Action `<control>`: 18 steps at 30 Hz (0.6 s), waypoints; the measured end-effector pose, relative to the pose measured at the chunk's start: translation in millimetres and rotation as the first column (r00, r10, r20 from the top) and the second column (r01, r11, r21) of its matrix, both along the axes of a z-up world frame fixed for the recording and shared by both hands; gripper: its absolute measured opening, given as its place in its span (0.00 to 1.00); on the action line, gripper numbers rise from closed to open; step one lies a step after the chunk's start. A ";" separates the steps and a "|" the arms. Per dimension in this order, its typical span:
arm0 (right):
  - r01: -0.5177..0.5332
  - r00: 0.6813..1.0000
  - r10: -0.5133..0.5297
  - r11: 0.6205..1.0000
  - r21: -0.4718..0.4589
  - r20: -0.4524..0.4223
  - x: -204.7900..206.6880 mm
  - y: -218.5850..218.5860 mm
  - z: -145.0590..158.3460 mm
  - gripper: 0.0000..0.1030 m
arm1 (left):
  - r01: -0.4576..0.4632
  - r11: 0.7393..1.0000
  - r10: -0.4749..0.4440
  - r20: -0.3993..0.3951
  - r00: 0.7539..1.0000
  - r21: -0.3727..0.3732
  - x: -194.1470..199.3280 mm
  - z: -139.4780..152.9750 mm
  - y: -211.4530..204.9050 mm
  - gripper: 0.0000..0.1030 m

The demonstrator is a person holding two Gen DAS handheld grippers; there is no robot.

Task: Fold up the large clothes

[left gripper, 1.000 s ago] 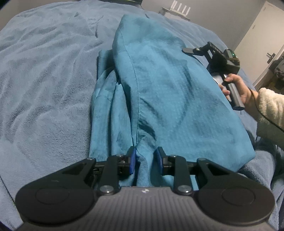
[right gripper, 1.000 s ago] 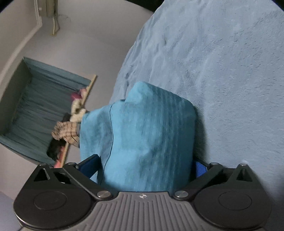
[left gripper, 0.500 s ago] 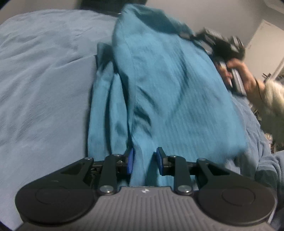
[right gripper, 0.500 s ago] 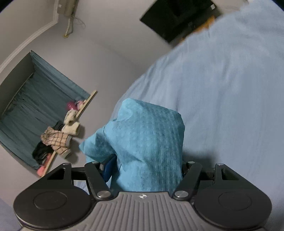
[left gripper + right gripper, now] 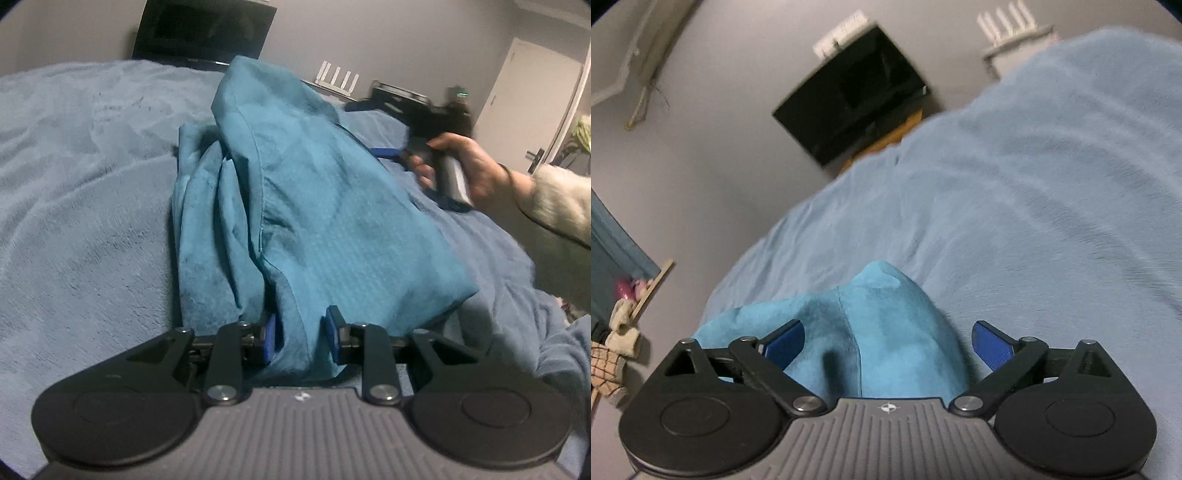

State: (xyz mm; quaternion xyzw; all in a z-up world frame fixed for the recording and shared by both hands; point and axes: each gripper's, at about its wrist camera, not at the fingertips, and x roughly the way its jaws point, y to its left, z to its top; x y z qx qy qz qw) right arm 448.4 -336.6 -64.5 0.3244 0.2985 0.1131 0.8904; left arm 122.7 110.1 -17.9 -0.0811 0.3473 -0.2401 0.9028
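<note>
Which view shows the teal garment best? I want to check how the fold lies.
The left wrist view: the teal garment lies lengthwise on the blanket, seam and folded layers visible. The right wrist view shows only one bunched end between open jaws.

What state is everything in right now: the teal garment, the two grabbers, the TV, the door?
Teal garment: partly folded, lying in rumpled layers on the blue blanket.
Left gripper: jaws narrow and just opened slightly, a fold of the garment between the pads.
Right gripper: jaws wide and just reopened; garment lies between them, pads clear of it.
TV: screen dark.
Door: closed.
</note>
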 end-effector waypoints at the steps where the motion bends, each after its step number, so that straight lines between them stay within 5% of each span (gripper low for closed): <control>1: 0.001 1.000 -0.001 1.000 -0.025 0.023 -16.3 3.0 3.2 0.96 | -0.002 1.000 0.002 0.011 1.000 0.017 3.1 0.9 -4.9 0.30; 11: -0.082 0.992 0.108 0.941 -0.329 0.062 -237.3 -4.5 6.7 0.99 | -0.082 0.989 0.073 0.077 0.994 0.123 -13.1 2.3 3.6 0.39; 15: -0.125 0.986 0.159 0.909 -0.397 0.053 -312.6 7.4 0.8 1.00 | -0.215 0.953 0.187 0.144 0.972 0.213 -28.0 8.9 9.6 0.59; 18: -0.170 0.981 0.192 0.894 -0.414 0.012 -349.4 27.5 -10.2 1.00 | -0.298 0.939 0.278 0.130 0.952 0.172 -41.9 17.0 16.9 0.60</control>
